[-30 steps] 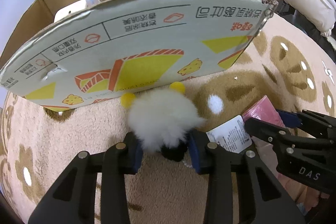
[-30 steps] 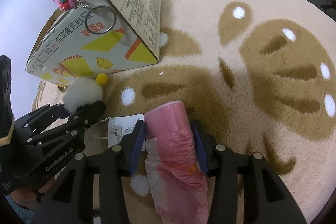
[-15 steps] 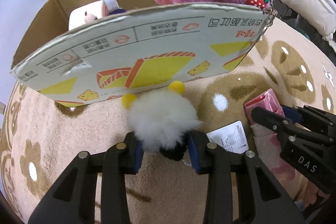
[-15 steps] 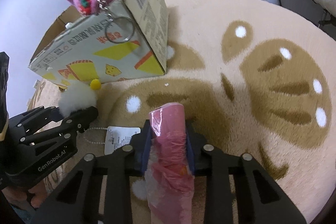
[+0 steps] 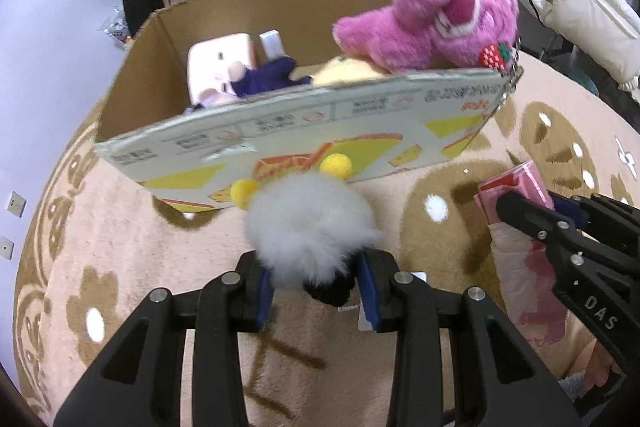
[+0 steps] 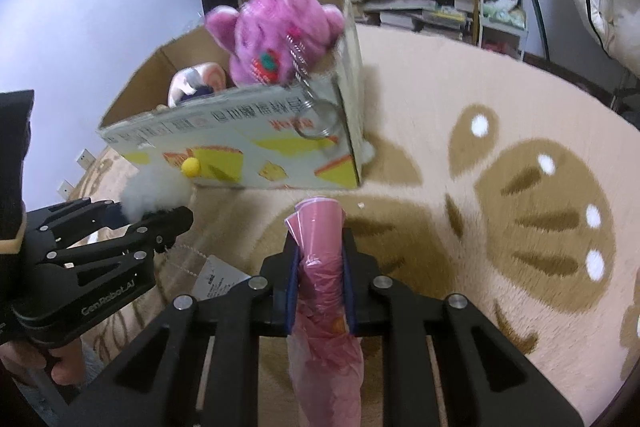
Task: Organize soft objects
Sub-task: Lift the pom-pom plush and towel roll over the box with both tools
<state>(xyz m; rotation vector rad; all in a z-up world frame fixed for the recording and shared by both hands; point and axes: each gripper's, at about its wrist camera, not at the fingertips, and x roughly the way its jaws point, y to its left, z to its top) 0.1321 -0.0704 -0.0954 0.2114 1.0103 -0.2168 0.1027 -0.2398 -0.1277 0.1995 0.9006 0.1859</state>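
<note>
Left tongs (image 5: 316,287): closed on a white fluffy toy (image 5: 308,223) with two yellow pompoms, centre of the left wrist view; the toy is pinched between the blue pads and sits in front of the box's printed wall.
Right tongs (image 6: 320,279): clamped on a pink plastic bag roll (image 6: 320,267), lower centre of the right wrist view; the roll stands up past the fingertips and its loose end trails down toward the bottom edge.
Cardboard box (image 5: 280,131): open-topped, upper half of the left wrist view, standing on the rug (image 5: 100,247); printed front wall faces the camera.
Pink plush bear (image 5: 436,23): lies over the box's upper right corner, a strawberry patch on it; a metal keyring (image 6: 320,123) hangs from it down the box's outer wall in the right wrist view.
Inside the box: a pale pink toy (image 5: 220,67) and a dark blue piece beside it, upper left of the opening.
Paper tag (image 6: 214,279): on a bead string, lower left of the right wrist view, between the two tongs; whether it rests on the rug cannot be told.
Rug: beige with brown paw and flower patterns, fills the lower frame in both views.
</note>
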